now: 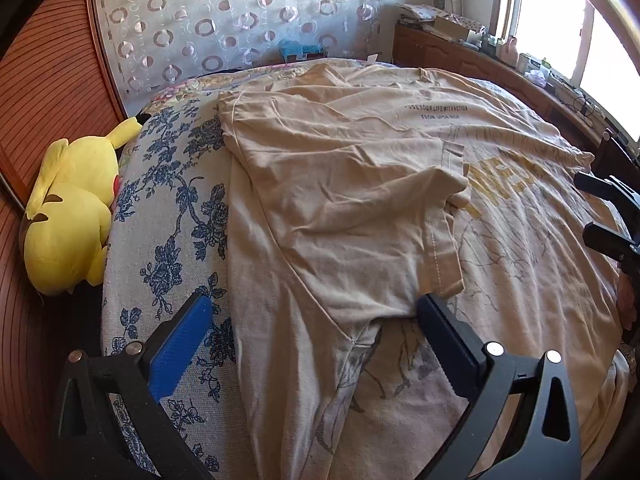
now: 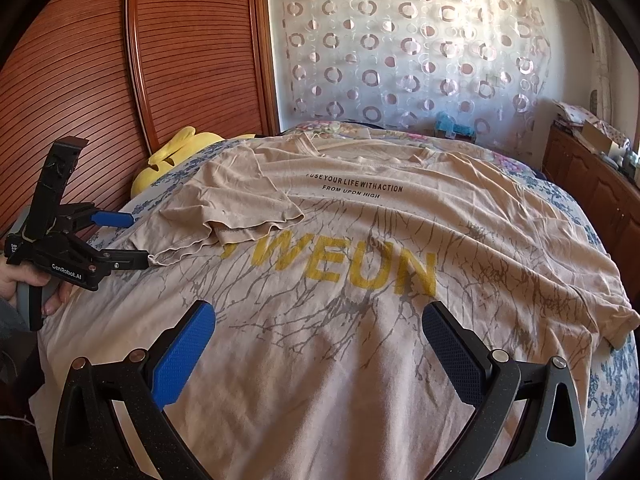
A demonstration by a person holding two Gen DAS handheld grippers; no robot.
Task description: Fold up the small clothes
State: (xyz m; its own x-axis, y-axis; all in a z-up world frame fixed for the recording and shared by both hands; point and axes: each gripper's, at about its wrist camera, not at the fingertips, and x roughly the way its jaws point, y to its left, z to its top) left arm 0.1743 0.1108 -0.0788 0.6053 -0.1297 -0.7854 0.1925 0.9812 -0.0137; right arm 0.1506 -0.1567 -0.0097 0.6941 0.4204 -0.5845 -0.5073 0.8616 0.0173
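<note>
A beige T-shirt (image 2: 360,240) with yellow letters and grey branch print lies spread on the bed, front up. Its left sleeve (image 2: 228,208) is folded inward over the chest; it also shows in the left wrist view (image 1: 340,216). My left gripper (image 1: 316,316) is open, its jaws wide apart around the sleeve's underarm area, just above the cloth. It shows in the right wrist view (image 2: 138,240) at the sleeve's hem. My right gripper (image 2: 318,320) is open and empty above the shirt's lower front.
The bed has a blue floral cover (image 1: 168,208). A yellow plush toy (image 1: 68,216) lies at the bed's left edge against a wooden slatted wall (image 2: 100,80). A wooden sideboard (image 2: 592,184) with clutter stands at the right, a curtain (image 2: 400,48) behind.
</note>
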